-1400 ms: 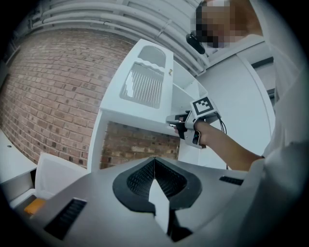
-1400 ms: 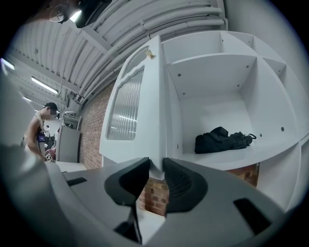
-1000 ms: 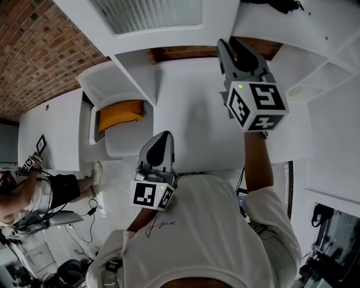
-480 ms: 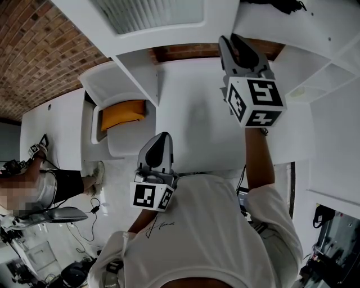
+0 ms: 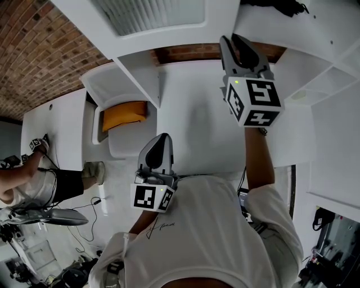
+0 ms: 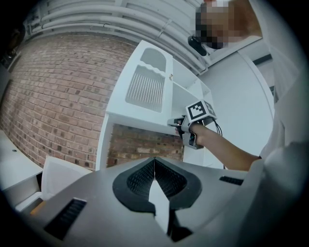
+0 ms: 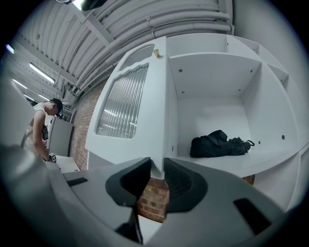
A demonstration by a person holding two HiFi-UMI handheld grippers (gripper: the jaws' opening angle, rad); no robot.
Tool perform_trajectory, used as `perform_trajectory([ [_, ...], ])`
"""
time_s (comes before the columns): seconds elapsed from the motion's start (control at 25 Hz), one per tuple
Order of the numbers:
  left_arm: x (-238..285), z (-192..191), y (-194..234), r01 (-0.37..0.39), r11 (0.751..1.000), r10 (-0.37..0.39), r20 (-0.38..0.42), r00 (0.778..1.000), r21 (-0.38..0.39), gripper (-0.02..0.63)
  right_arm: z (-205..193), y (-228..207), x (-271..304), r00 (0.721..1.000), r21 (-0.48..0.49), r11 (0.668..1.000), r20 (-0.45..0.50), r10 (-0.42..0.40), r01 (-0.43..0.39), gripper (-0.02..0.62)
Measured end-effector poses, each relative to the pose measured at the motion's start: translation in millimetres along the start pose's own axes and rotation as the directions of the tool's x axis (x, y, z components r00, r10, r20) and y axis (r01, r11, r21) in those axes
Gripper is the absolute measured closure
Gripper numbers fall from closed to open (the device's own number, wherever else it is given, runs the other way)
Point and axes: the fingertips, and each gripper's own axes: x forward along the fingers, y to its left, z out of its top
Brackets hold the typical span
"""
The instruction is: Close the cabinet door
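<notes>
The white cabinet door [image 7: 130,96] with a ribbed glass panel stands open, beside the open cabinet shelf [image 7: 241,161]. My right gripper [image 7: 157,166] is raised to the door's lower free corner, and the door's edge sits between its jaws, which are shut on it. The head view shows that gripper [image 5: 236,38] up under the door [image 5: 152,17]. From the left gripper view, the right gripper [image 6: 179,126] touches the door [image 6: 145,87] at its bottom corner. My left gripper [image 5: 163,136] hangs low near my chest, shut and empty [image 6: 154,161].
A black bag [image 7: 219,143] lies on the open shelf. Below are a white counter [image 5: 197,129] and a white tub holding a yellow thing [image 5: 121,115]. A brick wall [image 5: 34,50] lies to the left. A person [image 5: 28,185] stands at the far left.
My right gripper has shifted very slightly with the door's edge. The person at the left has moved their arm. My left gripper has stayed put.
</notes>
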Motion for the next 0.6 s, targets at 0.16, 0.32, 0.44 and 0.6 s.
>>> perform_trajectory([
  [0.16, -1, 1, -2, 0.005, 1.000, -0.005, -0.001, 1.000, -0.003, 0.589, 1, 0, -2, 0.999, -0.032, 0.999, 0.021, -0.030, 0.030, 0.514],
  [0.32, -5, 2, 2, -0.002, 1.000, 0.002, 0.001, 1.000, -0.008, 0.589, 2, 1, -8, 0.997, -0.048, 0.997, 0.047, -0.063, 0.065, 0.515],
  [0.44, -9, 3, 6, -0.003, 1.000, 0.003, -0.001, 1.000, -0.010, 0.589, 3, 2, -11, 0.995, -0.039, 0.996, 0.057, -0.079, 0.081, 0.515],
  [0.6, -16, 2, 10, 0.003, 1.000, -0.003, -0.005, 1.000, -0.014, 0.589, 4, 3, -19, 0.993, -0.034, 0.994, 0.066, -0.102, 0.104, 0.547],
])
